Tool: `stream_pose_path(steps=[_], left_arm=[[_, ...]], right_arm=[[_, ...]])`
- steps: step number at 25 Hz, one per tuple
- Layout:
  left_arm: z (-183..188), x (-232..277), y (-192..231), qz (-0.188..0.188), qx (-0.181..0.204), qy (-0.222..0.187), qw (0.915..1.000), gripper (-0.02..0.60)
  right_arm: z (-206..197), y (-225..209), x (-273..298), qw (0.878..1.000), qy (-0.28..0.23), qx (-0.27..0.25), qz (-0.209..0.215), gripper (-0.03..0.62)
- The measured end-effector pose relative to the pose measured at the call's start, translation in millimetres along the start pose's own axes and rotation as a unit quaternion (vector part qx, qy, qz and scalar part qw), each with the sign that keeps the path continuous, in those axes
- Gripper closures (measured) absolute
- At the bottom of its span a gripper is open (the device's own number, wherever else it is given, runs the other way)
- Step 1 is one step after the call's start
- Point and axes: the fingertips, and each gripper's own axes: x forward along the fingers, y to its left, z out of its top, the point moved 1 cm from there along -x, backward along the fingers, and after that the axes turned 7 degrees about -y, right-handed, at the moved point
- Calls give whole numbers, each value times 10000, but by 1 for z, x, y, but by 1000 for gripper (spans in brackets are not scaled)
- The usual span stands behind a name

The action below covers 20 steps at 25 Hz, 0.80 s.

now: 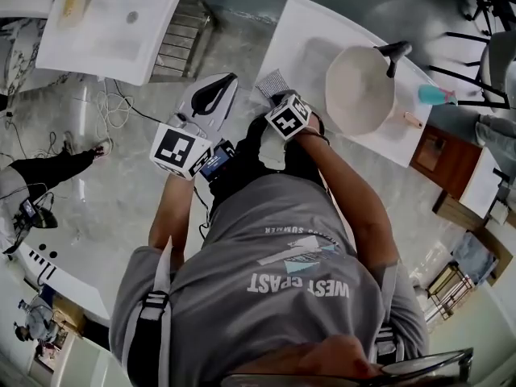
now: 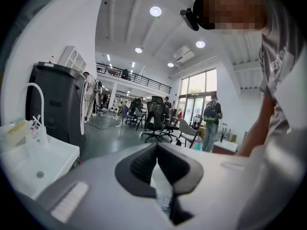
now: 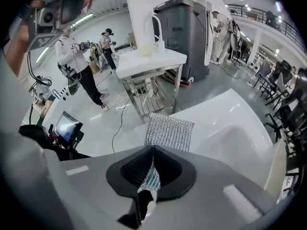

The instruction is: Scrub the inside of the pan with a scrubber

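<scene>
- Jaws of the left gripper (image 2: 156, 147) are sitting pinched together on nothing, idling off to the side.
- Right gripper (image 3: 152, 150) is clamping the mesh scrubber (image 3: 169, 132) by one edge, so the pad is poking out beyond the tips, lengthwise, ready for scrubbing.
- Pan (image 1: 359, 91) is sitting mouth-up on the table (image 1: 306, 31), apart from the scrubber, handle (image 1: 393, 52) pointing away from the person.

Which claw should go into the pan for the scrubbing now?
Right. The right claw is shut on the scrubber and sits beside the table, nearer the pan. The left claw is out over the floor, farther from it.
</scene>
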Motion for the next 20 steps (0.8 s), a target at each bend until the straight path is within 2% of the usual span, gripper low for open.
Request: stream_pose_path(steps=[6, 12, 20], left_arm=[[-2, -11, -2, -7, -10, -38, 10000, 580], [1, -23, -5, -123, 57, -131, 9998, 580], [20, -27, -28, -587, 308, -348, 9972, 580]], right_arm=[[-8, 3, 13, 9999, 143, -16, 3, 549], [-8, 8, 10, 10000, 19, 33, -34, 516], [27, 15, -52, 9952, -858, 79, -453, 500]])
